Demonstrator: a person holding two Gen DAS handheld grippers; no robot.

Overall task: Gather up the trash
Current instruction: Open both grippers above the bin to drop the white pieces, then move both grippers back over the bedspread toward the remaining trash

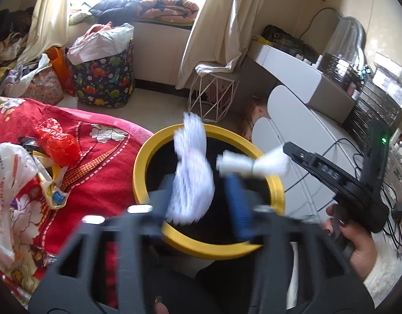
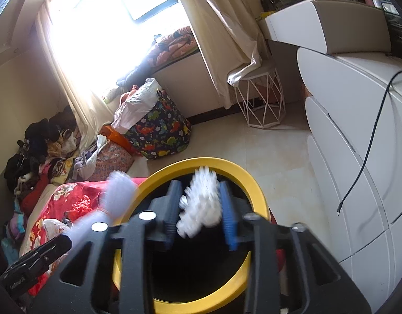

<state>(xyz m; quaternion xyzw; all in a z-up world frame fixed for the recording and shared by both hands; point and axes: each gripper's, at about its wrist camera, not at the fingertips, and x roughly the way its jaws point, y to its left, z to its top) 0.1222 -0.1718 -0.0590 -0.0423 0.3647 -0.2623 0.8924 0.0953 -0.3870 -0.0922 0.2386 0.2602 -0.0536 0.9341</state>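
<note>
I had both grippers over the yellow-rimmed bin [image 1: 144,157], which stood on the floor against the red flowered bedspread [image 1: 101,172].

In the left wrist view, a crumpled white tissue [image 1: 191,175] hung blurred between the fingers of the left gripper [image 1: 201,198], above the bin's dark mouth. The jaws stood parted, and the tissue lay nearer the dark left finger than the blue right one; I could not tell whether either pad touched it.

In the right wrist view, a second white wad [image 2: 201,204] sat between the fingers of the right gripper [image 2: 201,209], over the far rim of the bin. Its jaws were also spread partway, the wad close against the blue pad [image 2: 228,217].

On the bedspread lay more trash: a red plastic wrapper [image 1: 57,144] and a white plastic bag [image 1: 10,172].
</note>
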